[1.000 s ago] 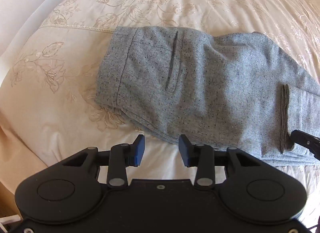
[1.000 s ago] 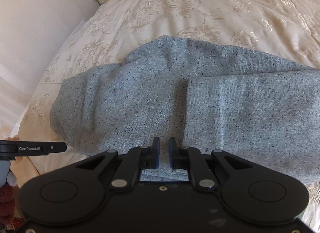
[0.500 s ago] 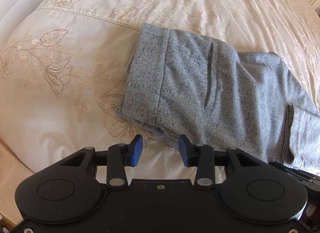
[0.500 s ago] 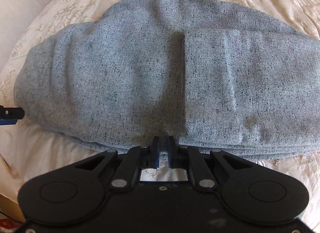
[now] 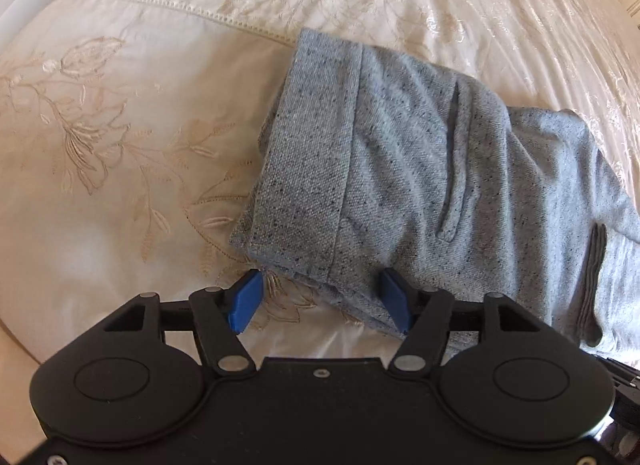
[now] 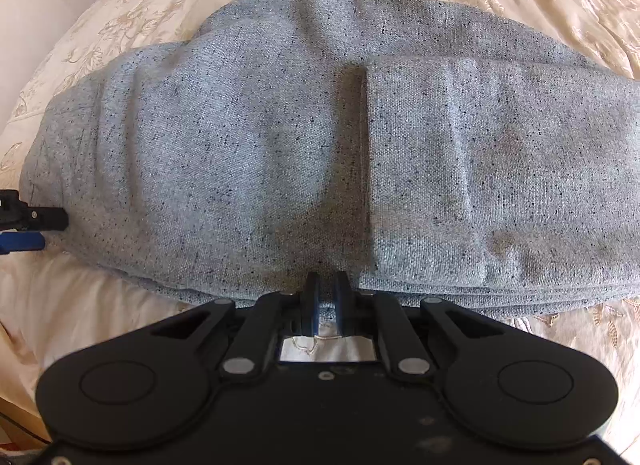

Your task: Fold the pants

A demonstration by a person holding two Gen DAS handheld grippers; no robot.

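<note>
The pants [image 5: 420,185], a grey speckled pair already folded into a thick stack, lie on the bed [image 5: 120,145], which is covered by a cream spread with floral embroidery. In the left wrist view the waistband [image 5: 296,161] runs from 12 o'clock down to 7 o'clock, with a slit pocket [image 5: 450,169] toward 2 o'clock.

The left tongs [image 5: 322,301] are spread wide. Their blue pads [image 5: 246,301] straddle the near waistband corner, one on each side, and nothing is clamped. The right tongs [image 6: 326,299] are nearly closed at the near edge of the stack, at 6 o'clock in the right wrist view. A sliver of fabric sits in the narrow gap, but whether it is actually pinched cannot be told from this angle. A leg cuff [image 6: 424,169] lies folded across the top of the stack, toward 3 o'clock.

Procedure for the step in hand, judged to be taking hold of the near edge for a further fold:

1. Slide the left pads in until every layer of the corner sits between them, then close.
2. Confirm that the right tongs hold the full thickness, not only the top ply.
3. Lift both ends level, so that the layers do not slide apart.
4. Keep the cuff flat during the lift.

No brand, label or writing is legible in either view.
</note>
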